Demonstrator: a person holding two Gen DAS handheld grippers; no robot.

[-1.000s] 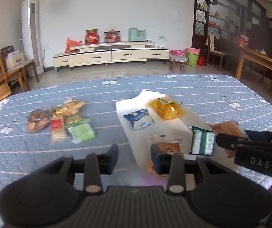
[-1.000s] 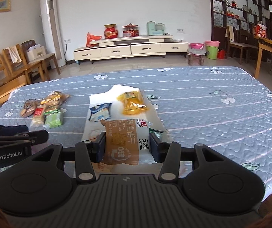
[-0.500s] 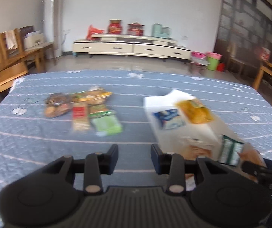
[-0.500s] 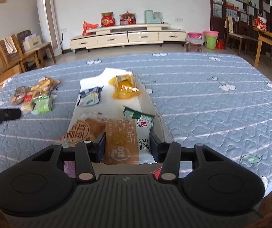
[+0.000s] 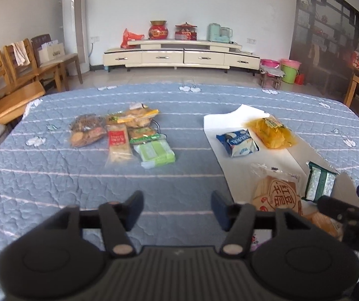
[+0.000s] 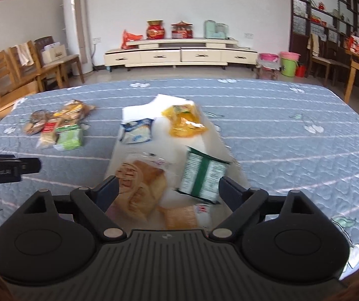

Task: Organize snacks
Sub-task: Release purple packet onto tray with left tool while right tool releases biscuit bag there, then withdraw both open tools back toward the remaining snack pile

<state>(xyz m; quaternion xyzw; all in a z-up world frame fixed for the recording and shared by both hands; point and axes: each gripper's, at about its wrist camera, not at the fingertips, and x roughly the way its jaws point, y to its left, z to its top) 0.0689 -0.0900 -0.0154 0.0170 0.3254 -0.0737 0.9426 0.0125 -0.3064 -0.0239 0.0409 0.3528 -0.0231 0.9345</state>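
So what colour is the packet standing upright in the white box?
Green and white packet, clearest in the right wrist view.

I see a blue quilted bed cover (image 5: 179, 175) filling the middle of both frames. Directly on it, left of centre, lies a loose heap of snack packets (image 5: 121, 135) (overlapping one another); right of centre lies a white tray (image 5: 274, 158) carrying other packets.
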